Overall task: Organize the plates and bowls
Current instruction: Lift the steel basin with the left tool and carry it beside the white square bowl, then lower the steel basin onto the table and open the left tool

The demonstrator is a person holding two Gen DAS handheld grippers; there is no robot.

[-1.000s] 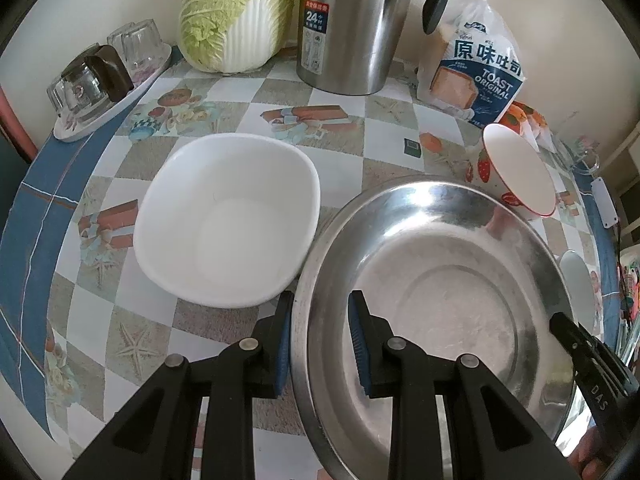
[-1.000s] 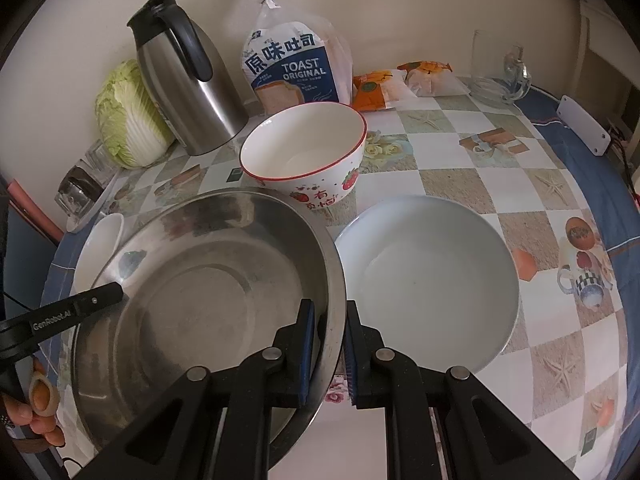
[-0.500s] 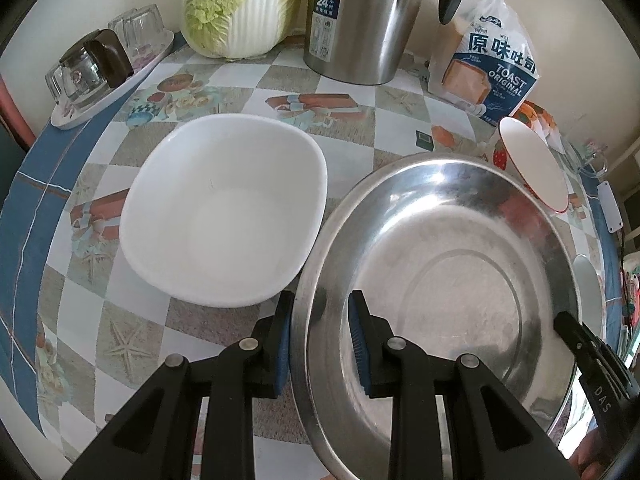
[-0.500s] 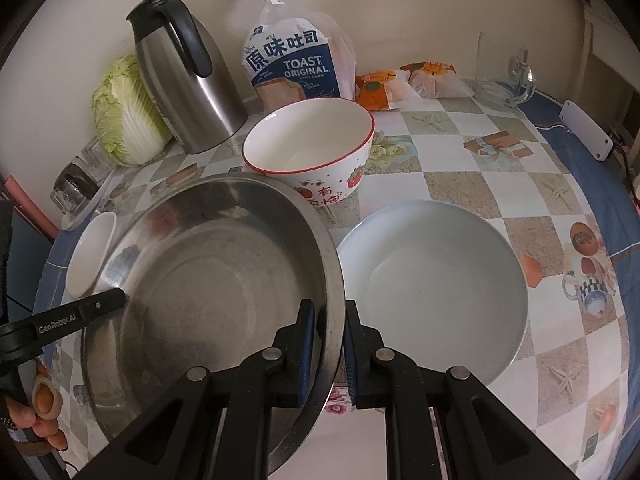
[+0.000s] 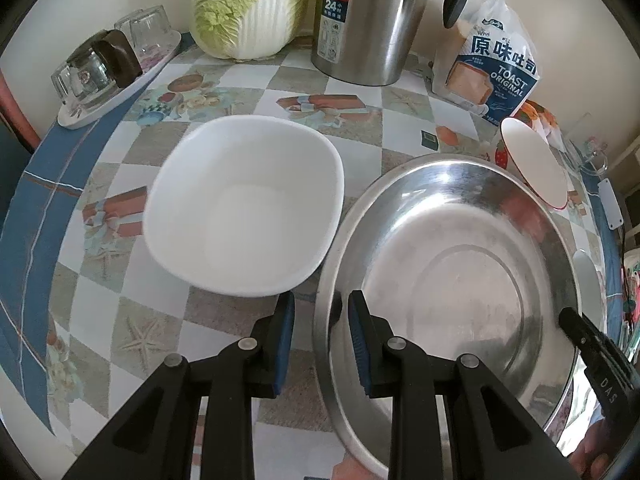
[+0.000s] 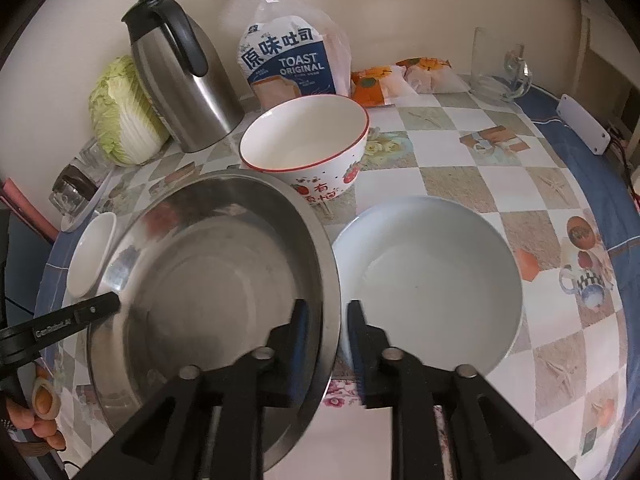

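Note:
A large steel basin point(image 5: 460, 280) point(image 6: 212, 276) is held between both grippers. My left gripper point(image 5: 320, 328) straddles its left rim with a small gap around the rim. My right gripper point(image 6: 324, 328) straddles its right rim, also with a gap. A white square bowl point(image 5: 244, 208) sits left of the basin, and shows in the right wrist view point(image 6: 90, 256). A round white plate point(image 6: 432, 276) lies right of the basin. A red-rimmed strawberry bowl point(image 6: 308, 144) point(image 5: 534, 164) stands behind it.
Behind stand a steel thermos jug point(image 5: 368, 20) point(image 6: 180, 72), a cabbage point(image 5: 248, 4), a toast bag point(image 6: 292, 64) and snack packets point(image 6: 400, 76). A tray of glasses point(image 5: 104, 76) sits far left. A glass mug point(image 6: 500, 68) and white box point(image 6: 584, 124) are far right.
Both grippers have loosened: their jaws stand wider around the basin rim than before. The basin sits lower and the views have shifted slightly.

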